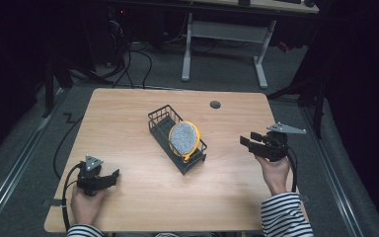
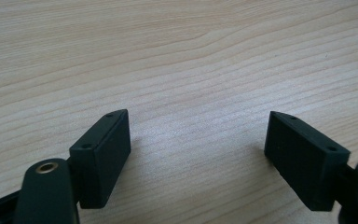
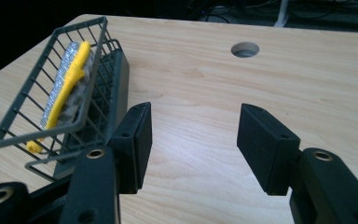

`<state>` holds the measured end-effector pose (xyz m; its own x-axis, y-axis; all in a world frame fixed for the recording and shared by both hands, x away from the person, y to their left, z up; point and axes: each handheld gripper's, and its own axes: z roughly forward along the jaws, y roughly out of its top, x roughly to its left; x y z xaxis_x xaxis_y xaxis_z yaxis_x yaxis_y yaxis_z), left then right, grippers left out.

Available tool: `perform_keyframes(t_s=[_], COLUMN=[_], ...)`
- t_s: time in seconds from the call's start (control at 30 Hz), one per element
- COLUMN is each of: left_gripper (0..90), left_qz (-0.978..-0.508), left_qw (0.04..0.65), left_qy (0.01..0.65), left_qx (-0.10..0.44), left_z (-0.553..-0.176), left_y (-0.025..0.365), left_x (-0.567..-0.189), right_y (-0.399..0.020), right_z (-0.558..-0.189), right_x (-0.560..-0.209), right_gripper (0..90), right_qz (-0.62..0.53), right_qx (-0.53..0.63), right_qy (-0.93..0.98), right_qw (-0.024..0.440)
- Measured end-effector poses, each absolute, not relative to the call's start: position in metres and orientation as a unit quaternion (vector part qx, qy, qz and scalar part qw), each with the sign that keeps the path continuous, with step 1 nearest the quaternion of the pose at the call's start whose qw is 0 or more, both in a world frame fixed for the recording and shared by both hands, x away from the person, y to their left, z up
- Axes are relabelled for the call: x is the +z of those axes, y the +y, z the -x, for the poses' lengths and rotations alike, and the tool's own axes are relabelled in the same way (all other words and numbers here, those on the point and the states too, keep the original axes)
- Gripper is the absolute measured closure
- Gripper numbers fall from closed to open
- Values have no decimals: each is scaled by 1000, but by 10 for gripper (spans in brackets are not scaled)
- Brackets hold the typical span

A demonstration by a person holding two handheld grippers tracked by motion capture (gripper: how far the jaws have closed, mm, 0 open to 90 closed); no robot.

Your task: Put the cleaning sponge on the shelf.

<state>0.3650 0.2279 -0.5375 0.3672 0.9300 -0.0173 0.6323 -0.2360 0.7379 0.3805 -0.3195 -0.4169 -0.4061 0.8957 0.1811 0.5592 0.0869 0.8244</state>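
Observation:
A dark wire basket (image 1: 164, 117) stands slantwise at the middle of the wooden table (image 1: 128, 123). Inside it leans a round yellow-rimmed scrubber (image 1: 183, 138) with a grey speckled face, also seen edge-on as the scrubber (image 3: 70, 81) in the basket (image 3: 51, 51) in the right gripper view. My left gripper (image 1: 112, 177) rests near the table's front left, open, with bare wood between its jaws (image 2: 198, 144). My right gripper (image 1: 245, 142) hovers to the right of the basket, open and empty (image 3: 193, 128), its jaws apart from the basket's wire.
A round cable hole (image 1: 215, 104) sits in the table near the far edge. Behind the table stands a white desk frame (image 1: 224, 34) with cables (image 1: 128, 59) on the grey floor. Bare wood lies in front of and beside the basket.

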Motion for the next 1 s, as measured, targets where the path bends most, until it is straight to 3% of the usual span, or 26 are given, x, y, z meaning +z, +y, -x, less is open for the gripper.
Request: perform_keyframes(t_s=[0.53, 1.0], left_gripper=[231, 230], left_qz=[-755, -754], left_qw=[338, 338], left_qy=[518, 518], left_qx=[220, 220], left_z=[-365, -365], left_y=[228, 228], left_x=[-538, -538], right_y=[-345, -341], right_z=[-351, -345], right_x=[-465, -506], right_gripper=[458, 448], right_qz=[-551, -567], right_qx=[441, 404], right_qy=[686, 694], right_qw=[177, 181])
